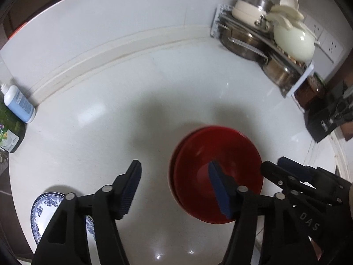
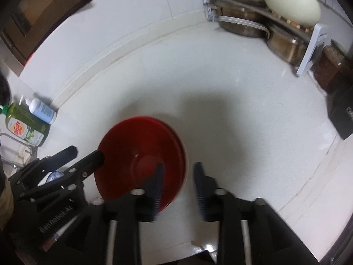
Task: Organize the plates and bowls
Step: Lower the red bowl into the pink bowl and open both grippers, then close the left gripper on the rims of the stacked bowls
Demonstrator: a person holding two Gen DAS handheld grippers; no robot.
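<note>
Red bowls (image 2: 143, 154): nested on worktop (image 2: 220, 110).
Right claw (image 2: 178, 174): apart, straddling their near rim.
Left claw (image 1: 174, 176): apart, one finger over them.

Dim overhead light; soft shadows, counter (image 1: 88, 132) glare, motion blur, fisheye-warped edges.

Two red bowls (image 1: 217, 174) sit nested at centre, one blue-patterned plate (image 1: 40, 212) lies at seven o'clock, two bottles (image 2: 33, 119) stand at nine o'clock, and two steel pots (image 1: 260, 53) fill the one o'clock rack.
</note>
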